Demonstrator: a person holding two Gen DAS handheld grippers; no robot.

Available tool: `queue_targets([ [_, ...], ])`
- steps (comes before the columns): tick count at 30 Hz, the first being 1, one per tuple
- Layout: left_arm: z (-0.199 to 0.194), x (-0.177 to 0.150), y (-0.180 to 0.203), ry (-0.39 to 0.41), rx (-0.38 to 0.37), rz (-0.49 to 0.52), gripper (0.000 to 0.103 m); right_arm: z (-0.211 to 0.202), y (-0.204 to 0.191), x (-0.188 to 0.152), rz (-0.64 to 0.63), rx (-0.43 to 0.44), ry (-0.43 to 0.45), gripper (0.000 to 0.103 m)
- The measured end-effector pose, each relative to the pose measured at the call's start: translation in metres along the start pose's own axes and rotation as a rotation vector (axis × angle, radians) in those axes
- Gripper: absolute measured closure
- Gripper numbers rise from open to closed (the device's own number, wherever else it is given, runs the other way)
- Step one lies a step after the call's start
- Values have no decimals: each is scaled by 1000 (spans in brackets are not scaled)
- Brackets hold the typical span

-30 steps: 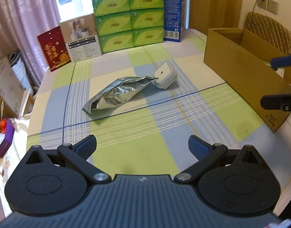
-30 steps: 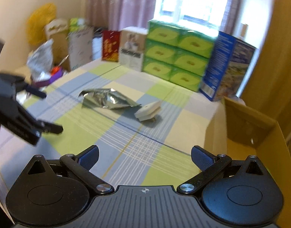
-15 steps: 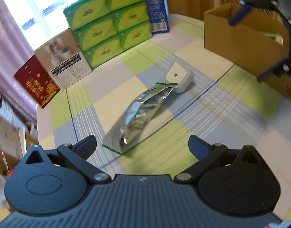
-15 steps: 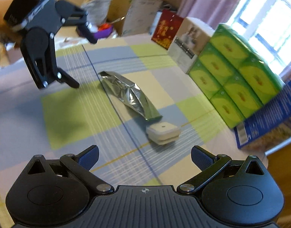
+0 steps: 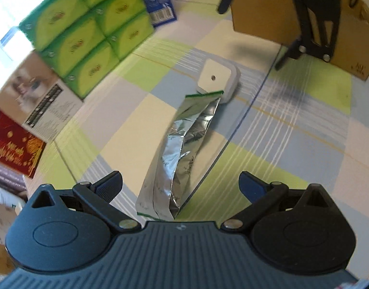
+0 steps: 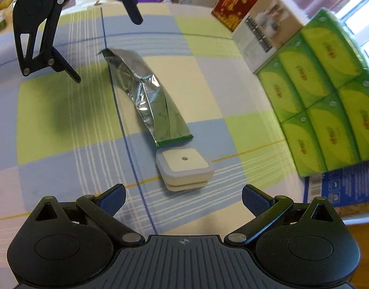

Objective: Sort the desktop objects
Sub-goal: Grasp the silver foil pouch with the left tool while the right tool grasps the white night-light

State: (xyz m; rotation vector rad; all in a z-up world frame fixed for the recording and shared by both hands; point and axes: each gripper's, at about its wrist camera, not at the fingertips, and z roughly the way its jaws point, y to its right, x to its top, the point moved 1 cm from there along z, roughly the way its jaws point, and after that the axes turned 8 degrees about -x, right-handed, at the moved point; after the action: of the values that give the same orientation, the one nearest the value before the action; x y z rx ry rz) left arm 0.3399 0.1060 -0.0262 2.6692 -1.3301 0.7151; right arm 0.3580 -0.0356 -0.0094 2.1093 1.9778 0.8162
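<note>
- In the left wrist view the left tongs (image 5: 181, 184) are spread wide and grasp nothing; they hang above the near end of a crumpled silver foil pouch (image 5: 184, 142), whose near edge is cut off behind the tool body.
- In the right wrist view the right tongs (image 6: 183, 196) are likewise spread wide and empty, just above a small white square device (image 6: 184, 167) with a dark dot in the middle of its top.
- The pouch lies flat on the checked cloth of the table (image 5: 292, 130), its green-edged far end touching or just overlapping the white device (image 5: 217, 78); which of the two cannot be told.
- Seen from the other side, the pouch (image 6: 148, 96) stretches away from the device toward the left tongs (image 6: 107, 50), which hover above its far, torn-looking end.
- Beyond the device in the left view, the right tongs (image 5: 251, 36) hang in front of an open cardboard box (image 5: 261, 14); its inside is hidden, and the frame cuts off its top.
- At the table's far edge stands a stack of green packs (image 5: 88, 31), blurred, with a blue box (image 5: 158, 2) at one end of it and a white printed box (image 5: 40, 98) and a red card (image 5: 13, 147) at the other; their print is unreadable.
</note>
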Motion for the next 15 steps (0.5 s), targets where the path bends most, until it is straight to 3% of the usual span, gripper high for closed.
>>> queue_targets([
  [8,35,9,-20,-42,-51,-8,6,37,3,15,-39,18,-35,4],
  [12,49,14,-25,-61,-69,-3,8,49,2,19,-70,32,-40,14],
  [15,61,17,-26,-82,-79,13,11,57,2,23,-71,43,-42,16],
])
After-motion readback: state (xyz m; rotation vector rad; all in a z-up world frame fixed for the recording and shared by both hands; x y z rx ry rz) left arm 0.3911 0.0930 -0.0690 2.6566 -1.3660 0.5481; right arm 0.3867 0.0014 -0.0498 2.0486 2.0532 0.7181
